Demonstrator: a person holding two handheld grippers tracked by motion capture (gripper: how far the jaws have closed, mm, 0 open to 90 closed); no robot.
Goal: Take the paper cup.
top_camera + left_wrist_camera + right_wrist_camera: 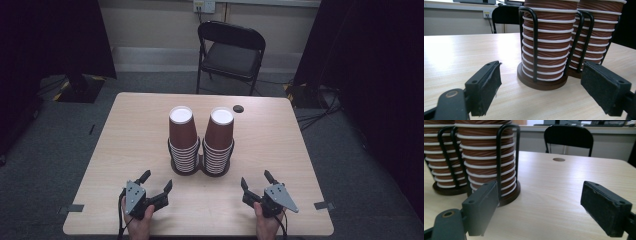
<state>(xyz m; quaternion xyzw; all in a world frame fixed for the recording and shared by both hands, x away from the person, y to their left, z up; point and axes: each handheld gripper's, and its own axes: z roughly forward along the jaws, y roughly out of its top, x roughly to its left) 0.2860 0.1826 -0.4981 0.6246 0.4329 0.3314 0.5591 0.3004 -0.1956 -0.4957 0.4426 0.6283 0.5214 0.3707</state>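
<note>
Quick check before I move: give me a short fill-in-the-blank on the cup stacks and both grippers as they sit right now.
1. The table carries ____ stacks of brown paper cups, side by side.
2. Each stack stands in a black wire holder on a round ____ base.
3. The left gripper and the right gripper both have their jaws ____.
4. Beyond the far edge of the table stands a black folding ____.

Missing words: two; brown; open; chair
</note>
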